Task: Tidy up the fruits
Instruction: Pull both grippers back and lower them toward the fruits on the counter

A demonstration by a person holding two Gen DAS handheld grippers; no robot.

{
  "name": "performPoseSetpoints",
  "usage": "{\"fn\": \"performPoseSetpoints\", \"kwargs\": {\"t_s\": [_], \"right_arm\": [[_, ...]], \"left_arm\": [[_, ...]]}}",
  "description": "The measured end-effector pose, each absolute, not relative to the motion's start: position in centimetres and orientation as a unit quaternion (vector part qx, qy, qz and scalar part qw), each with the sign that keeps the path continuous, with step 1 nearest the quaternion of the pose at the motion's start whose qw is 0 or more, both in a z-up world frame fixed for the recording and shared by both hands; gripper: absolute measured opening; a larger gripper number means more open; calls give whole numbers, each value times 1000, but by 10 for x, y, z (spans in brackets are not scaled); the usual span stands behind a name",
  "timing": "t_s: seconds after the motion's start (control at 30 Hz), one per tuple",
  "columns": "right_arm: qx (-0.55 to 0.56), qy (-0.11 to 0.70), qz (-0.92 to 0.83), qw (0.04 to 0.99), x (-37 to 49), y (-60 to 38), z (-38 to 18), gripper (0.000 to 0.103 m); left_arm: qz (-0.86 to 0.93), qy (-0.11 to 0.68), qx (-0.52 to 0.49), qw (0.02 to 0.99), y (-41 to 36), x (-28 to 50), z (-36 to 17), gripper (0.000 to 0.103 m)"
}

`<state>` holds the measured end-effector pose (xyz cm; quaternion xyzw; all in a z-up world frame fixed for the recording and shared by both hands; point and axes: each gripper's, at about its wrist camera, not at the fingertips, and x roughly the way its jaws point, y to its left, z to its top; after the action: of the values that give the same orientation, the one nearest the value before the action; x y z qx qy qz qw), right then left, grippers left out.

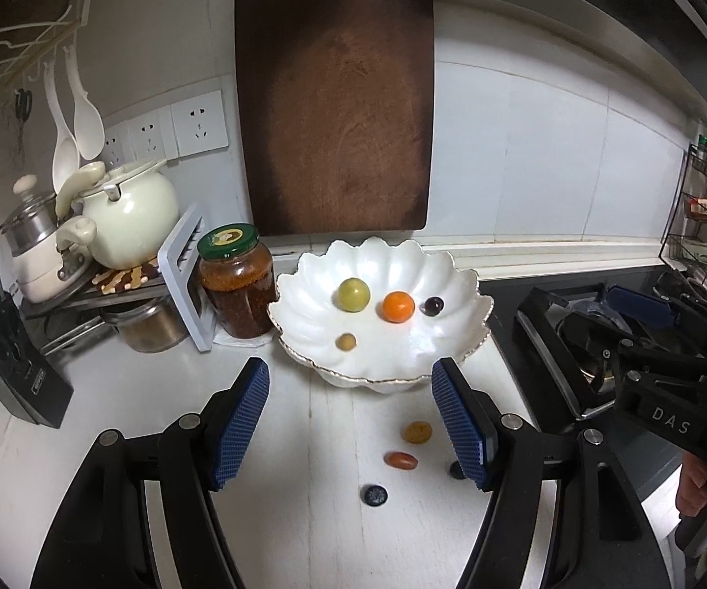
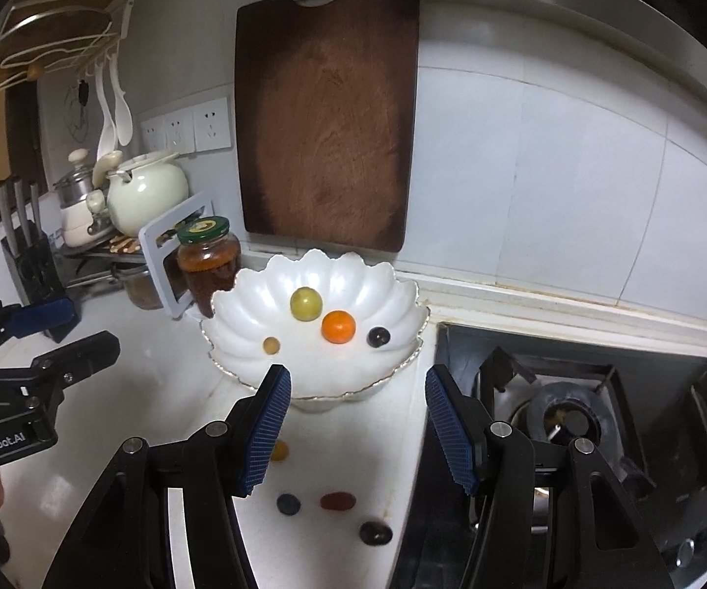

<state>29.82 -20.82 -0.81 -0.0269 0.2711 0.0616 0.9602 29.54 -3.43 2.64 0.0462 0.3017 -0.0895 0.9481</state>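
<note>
both hand-held grippers, left (image 1: 351,422) and right (image 2: 357,422), stood spread and empty. four small fruits (image 1: 401,459) lay on the near worktop (image 1: 280,441), four in the bowl (image 1: 471,289). risk: round fruit rolling off the pads.

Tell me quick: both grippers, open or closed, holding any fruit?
Left gripper: open, holding nothing.
Right gripper: open, holding nothing.
</note>
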Motion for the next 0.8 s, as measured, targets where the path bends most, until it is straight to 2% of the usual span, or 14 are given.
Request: {"fn": "performPoseSetpoints", "kwargs": {"t_s": [0.57, 0.8], "right_arm": [[0, 277, 47, 960, 272, -214, -36, 59], [-22, 268, 36, 962, 264, -212, -44, 59]], "left_arm": [[-90, 303, 24, 948, -30, 273, 3, 68], [-87, 310, 27, 946, -29, 268, -11, 68]]}}
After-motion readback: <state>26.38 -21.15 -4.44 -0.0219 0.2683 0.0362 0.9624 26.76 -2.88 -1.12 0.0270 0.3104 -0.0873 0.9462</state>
